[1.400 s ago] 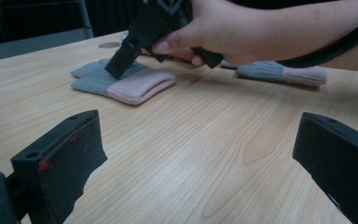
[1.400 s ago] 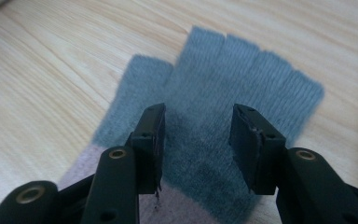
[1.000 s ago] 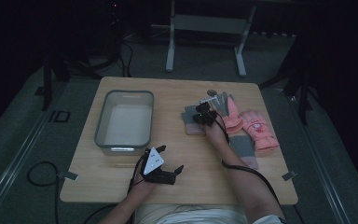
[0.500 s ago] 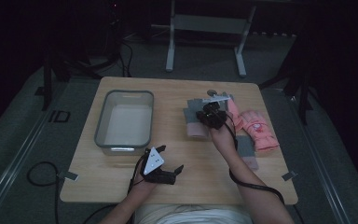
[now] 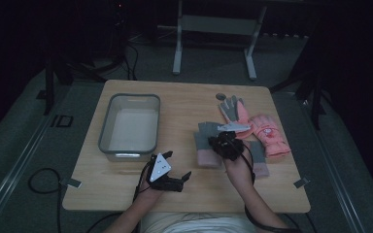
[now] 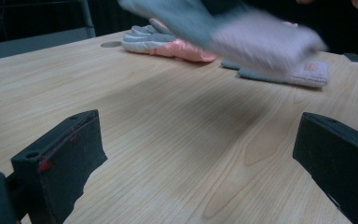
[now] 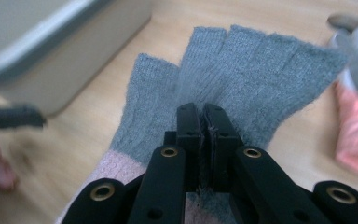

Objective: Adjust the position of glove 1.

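1. Wooden table (image 5: 184,104) carries everything, the person's forearms entering from six o'clock in the high view.
2. Grey plastic tub (image 5: 130,124) stands at nine o'clock of the table's centre.
3. Pink gloves (image 5: 268,133) lie at three o'clock of the right gripper, beside another glove with grey fingers (image 5: 233,109).
4. Grey knit glove with a pink cuff (image 7: 242,70) hangs pinched in the right gripper (image 7: 203,122), whose jaws are clamped nearly together on the knit; in the high view it sits near the table's centre, at three o'clock of the tub.
5. Left gripper (image 5: 175,171) rests at the six o'clock edge, jaws spread wide, nothing between them.
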A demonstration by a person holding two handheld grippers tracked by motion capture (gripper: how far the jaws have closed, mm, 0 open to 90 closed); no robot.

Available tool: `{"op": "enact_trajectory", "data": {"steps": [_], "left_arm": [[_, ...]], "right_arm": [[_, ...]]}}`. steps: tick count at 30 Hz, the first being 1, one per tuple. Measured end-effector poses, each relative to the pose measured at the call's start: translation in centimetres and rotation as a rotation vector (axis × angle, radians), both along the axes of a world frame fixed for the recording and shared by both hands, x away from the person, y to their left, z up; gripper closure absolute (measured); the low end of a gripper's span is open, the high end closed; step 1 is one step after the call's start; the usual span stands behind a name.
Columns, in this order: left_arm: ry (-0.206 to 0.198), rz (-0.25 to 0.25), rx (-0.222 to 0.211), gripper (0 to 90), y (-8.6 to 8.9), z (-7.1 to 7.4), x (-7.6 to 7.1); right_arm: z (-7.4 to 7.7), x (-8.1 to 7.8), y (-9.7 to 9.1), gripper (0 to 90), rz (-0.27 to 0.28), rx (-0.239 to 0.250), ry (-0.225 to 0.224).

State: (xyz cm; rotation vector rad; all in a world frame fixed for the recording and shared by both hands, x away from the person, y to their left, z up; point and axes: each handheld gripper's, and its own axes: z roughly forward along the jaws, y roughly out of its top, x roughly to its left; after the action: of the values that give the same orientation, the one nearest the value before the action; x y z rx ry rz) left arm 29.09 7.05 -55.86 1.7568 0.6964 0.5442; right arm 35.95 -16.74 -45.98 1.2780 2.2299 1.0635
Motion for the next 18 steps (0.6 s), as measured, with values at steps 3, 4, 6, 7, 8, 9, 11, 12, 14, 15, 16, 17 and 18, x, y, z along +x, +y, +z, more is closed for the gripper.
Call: {"op": "enact_trajectory", "data": {"steps": [3,4,6,7,8,9,11,12,14,15,16,17,18], "left_arm": [[-0.002,0.000,0.002,1.3,0.0,0.0,0.0],[-0.002,0.000,0.002,1.3,0.0,0.0,0.0],[-0.004,-0.001,0.004,1.3,0.0,0.0,0.0],[-0.006,-0.002,0.006,1.3,0.0,0.0,0.0],[-0.006,-0.002,0.006,1.3,0.0,0.0,0.0],[-0.004,-0.001,0.005,1.3,0.0,0.0,0.0],[-0.003,0.000,0.002,1.3,0.0,0.0,0.0],[-0.003,0.000,0.005,1.3,0.0,0.0,0.0],[-0.004,-0.001,0.006,1.3,0.0,0.0,0.0],[-0.004,0.000,0.006,1.3,0.0,0.0,0.0],[-0.004,-0.001,0.005,1.2,0.0,0.0,0.0],[-0.003,-0.001,0.005,1.3,0.0,0.0,0.0],[-0.001,0.000,0.003,1.3,0.0,0.0,0.0]], "right_arm": [[-0.9,-0.8,-0.4,86.0,-0.013,0.006,0.023],[-1.2,-1.1,-0.6,86.0,-0.023,0.009,0.027],[-1.8,-1.6,-0.6,86.0,-0.030,-0.021,0.022],[-2.1,-1.8,-0.7,86.0,-0.027,-0.011,0.038],[-2.5,-1.9,-0.7,86.0,-0.027,-0.007,0.049],[-2.9,-2.0,-0.6,86.0,-0.027,-0.012,0.053],[-3.7,-2.0,-0.4,86.0,-0.029,-0.004,0.073],[-3.9,-2.0,-0.3,86.0,-0.031,-0.005,0.076],[-4.4,-1.9,-0.1,85.9,-0.031,-0.013,0.075],[-4.7,-1.7,0.0,85.9,-0.030,-0.010,0.081],[-4.8,-1.6,0.1,85.9,-0.028,-0.015,0.081],[-5.0,-1.4,0.2,85.8,-0.023,-0.019,0.083],[-5.2,-1.2,0.3,85.7,-0.023,-0.016,0.090]]}}
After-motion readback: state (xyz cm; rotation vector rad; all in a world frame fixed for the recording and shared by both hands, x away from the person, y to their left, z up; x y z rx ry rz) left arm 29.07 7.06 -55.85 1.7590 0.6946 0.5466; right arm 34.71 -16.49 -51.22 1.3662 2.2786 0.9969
